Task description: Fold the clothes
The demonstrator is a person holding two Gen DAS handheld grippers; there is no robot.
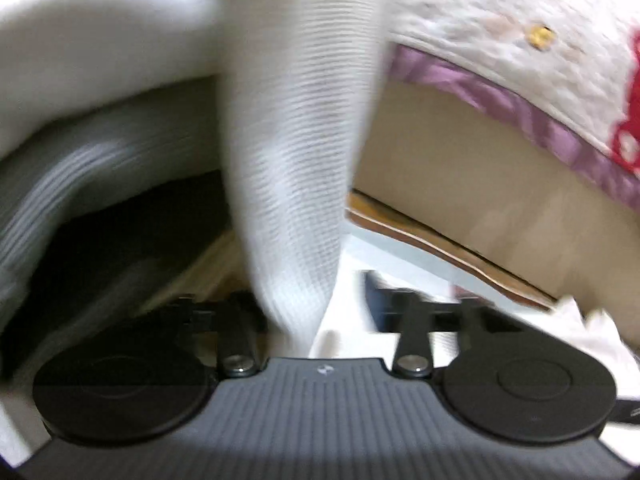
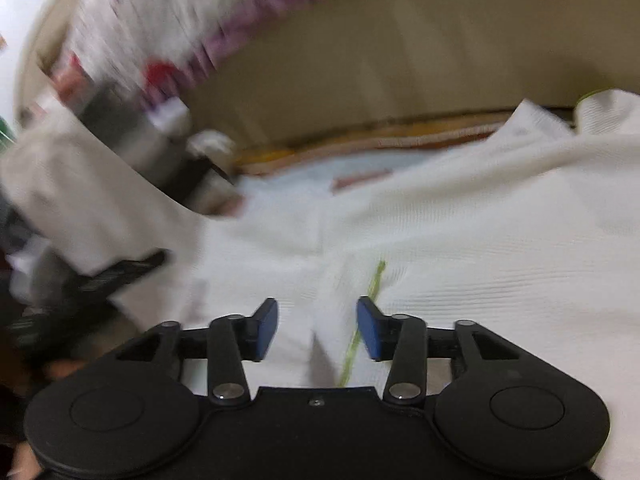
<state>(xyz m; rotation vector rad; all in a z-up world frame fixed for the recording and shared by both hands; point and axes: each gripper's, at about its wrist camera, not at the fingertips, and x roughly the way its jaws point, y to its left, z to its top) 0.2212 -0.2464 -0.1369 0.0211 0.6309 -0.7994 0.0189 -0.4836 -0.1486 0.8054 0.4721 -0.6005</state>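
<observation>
1. The white ribbed garment (image 2: 460,216) lay spread across a pale blue surface (image 2: 292,180), filling the right and centre of the right wrist view. Both views were motion-blurred.
2. A wooden edge (image 2: 360,140) ran behind the garment, with a beige panel (image 2: 400,60) rising above it. A strip of the pale blue surface remained bare between the garment and that edge.
3. A white quilt with purple trim (image 1: 500,40) overhung the beige panel in the left wrist view.
4. The left side of the right wrist view was crowded with blurred dark and grey items that could not be identified.
5. The right gripper (image 2: 318,328) had its jaws spread apart, the 2 blue pads (image 2: 370,328) standing on either side of a raised fold of the garment. A green seam line (image 2: 360,320) ran between them. Contact between the pads and the cloth could not be confirmed.
6. The left gripper (image 1: 320,312) had a hanging strip of the garment (image 1: 296,160) falling across its jaws. The cloth hid the left finger, so whether the jaws were pinching it or spread could not be told.
</observation>
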